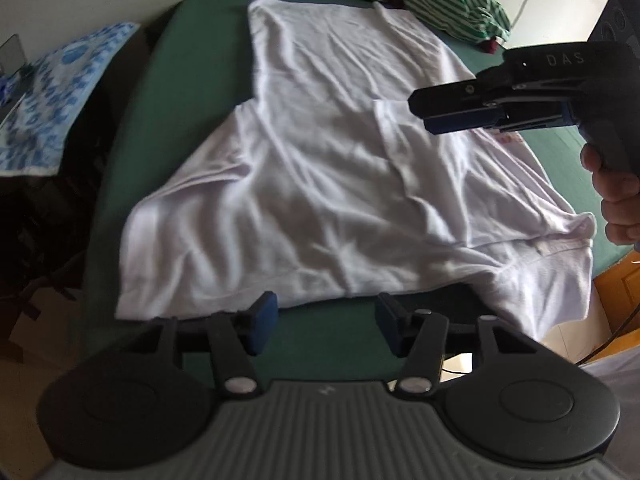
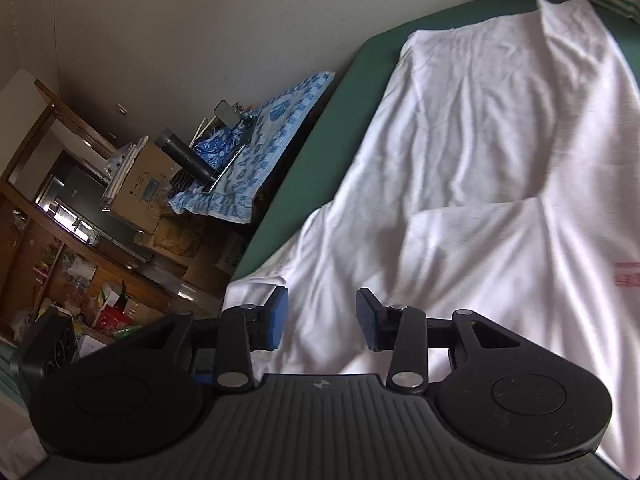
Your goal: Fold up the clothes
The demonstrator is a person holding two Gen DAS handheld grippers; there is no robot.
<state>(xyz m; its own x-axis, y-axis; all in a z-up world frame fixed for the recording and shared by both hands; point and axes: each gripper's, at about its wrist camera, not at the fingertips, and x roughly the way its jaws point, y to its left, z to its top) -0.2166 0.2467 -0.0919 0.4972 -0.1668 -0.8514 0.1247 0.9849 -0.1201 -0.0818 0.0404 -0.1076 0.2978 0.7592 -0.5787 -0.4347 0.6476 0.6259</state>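
A white T-shirt (image 1: 320, 168) lies spread and creased on the green surface (image 1: 180, 80), with one side folded over its middle and a small red print (image 1: 508, 139) near its right edge. My left gripper (image 1: 326, 322) is open just in front of the shirt's near hem, with nothing between its pads. A hand (image 1: 618, 204) holds my right gripper (image 1: 420, 114) above the shirt's right part. In the right wrist view that gripper (image 2: 322, 318) is open over the white T-shirt (image 2: 480, 200), holding nothing.
A green-striped garment (image 1: 440, 0) lies bunched at the far right corner. Left of the green surface, a blue patterned towel (image 1: 48, 92) covers a stand. A cardboard box (image 2: 148, 184), a dark cylinder (image 2: 188, 156) and cluttered wooden shelves (image 2: 60, 240) stand beyond it.
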